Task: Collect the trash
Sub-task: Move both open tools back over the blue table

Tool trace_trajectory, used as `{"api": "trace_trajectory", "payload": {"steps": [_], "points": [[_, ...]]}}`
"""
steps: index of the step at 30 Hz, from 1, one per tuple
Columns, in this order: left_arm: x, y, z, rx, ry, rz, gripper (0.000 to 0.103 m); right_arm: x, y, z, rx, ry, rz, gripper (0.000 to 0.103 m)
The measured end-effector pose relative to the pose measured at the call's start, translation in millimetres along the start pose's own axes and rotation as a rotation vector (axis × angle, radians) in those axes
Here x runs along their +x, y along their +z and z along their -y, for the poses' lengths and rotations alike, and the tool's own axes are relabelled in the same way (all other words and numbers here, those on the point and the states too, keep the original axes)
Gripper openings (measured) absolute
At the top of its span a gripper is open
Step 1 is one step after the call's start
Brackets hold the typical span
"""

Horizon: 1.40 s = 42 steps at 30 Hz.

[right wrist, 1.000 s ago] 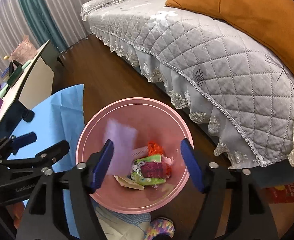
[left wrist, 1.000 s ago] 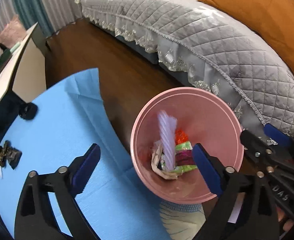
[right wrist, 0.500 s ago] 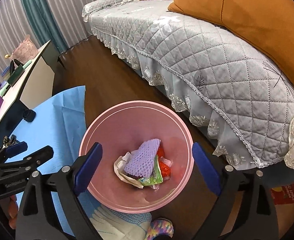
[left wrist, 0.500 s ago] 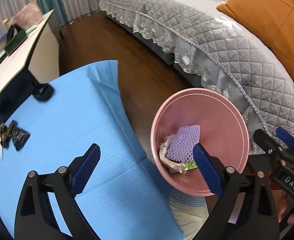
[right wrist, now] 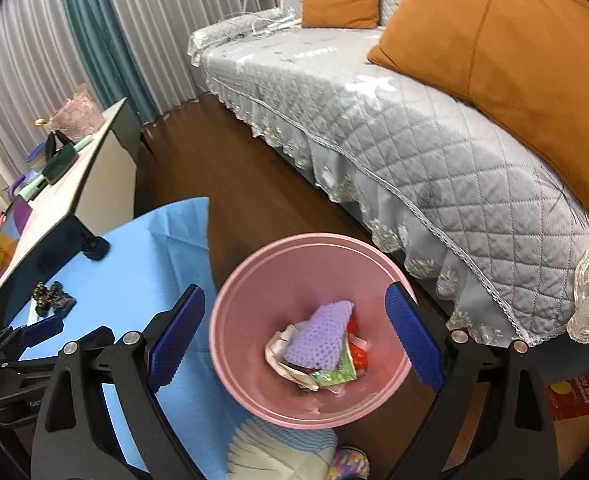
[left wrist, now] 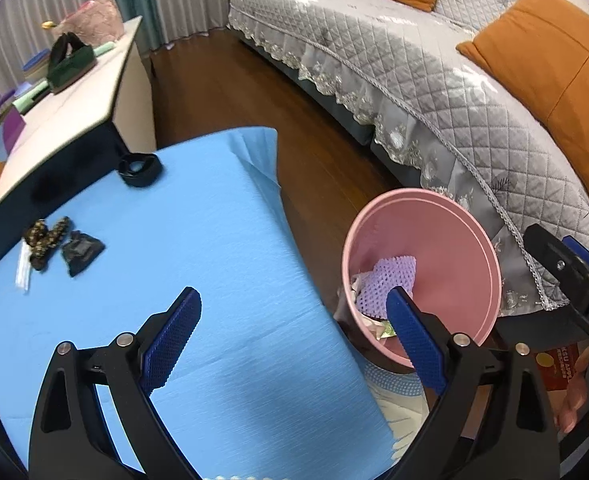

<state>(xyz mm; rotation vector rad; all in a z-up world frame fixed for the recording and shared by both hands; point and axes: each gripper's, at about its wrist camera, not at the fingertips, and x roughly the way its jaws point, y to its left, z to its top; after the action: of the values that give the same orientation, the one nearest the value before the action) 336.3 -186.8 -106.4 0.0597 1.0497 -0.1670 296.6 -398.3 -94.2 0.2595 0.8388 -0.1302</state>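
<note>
Both tools, right tool [right wrist: 294, 340] and left tool [left wrist: 294, 344], gape empty; purple foam net [right wrist: 321, 340] lies in pink bin [right wrist: 230, 300] lower centre; we judge dark scraps [left wrist: 60, 242] on blue surface [left wrist: 214, 248], left, remain.

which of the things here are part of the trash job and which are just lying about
Part of the job:
- pink bin
- purple foam net, on top of the wrappers in the bin
- dark scraps on the blue cloth
- both tongs, open and empty: right, left

Just lying about:
- sofa with orange cushions
- side table
- curtains
</note>
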Motion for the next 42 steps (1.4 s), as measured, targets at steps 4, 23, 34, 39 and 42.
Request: {"api": "trace_trajectory", "payload": {"steps": [4, 23, 34, 39, 42], "points": [[-19.7, -6.9, -22.6, -0.023, 0.018, 0.034, 0.091, -9.0, -0.2, -19.6, -0.034, 0.020, 0.015, 0.090], [-112.9, -81.8, -262.3, -0.353, 0.328, 0.079, 0.091, -21.3, -22.1, -171.3, -0.216, 0.266, -0.002, 0.090], [-119.3, -116.9, -394.5, -0.568, 0.409, 0.091, 0.091, 10.4, -56.7, -272.1, -0.385, 0.317, -0.104, 0.090], [-96.0, -120.5, -431.7, -0.608, 0.386, 0.081, 0.091, 32.6, -55.4, -297.9, -0.451, 0.283, -0.115, 0.092], [-80.8, -122.8, -448.2, -0.612, 0.369, 0.061, 0.091, 61.0, -53.8, -318.8, -0.484, 0.264, -0.166, 0.093]]}}
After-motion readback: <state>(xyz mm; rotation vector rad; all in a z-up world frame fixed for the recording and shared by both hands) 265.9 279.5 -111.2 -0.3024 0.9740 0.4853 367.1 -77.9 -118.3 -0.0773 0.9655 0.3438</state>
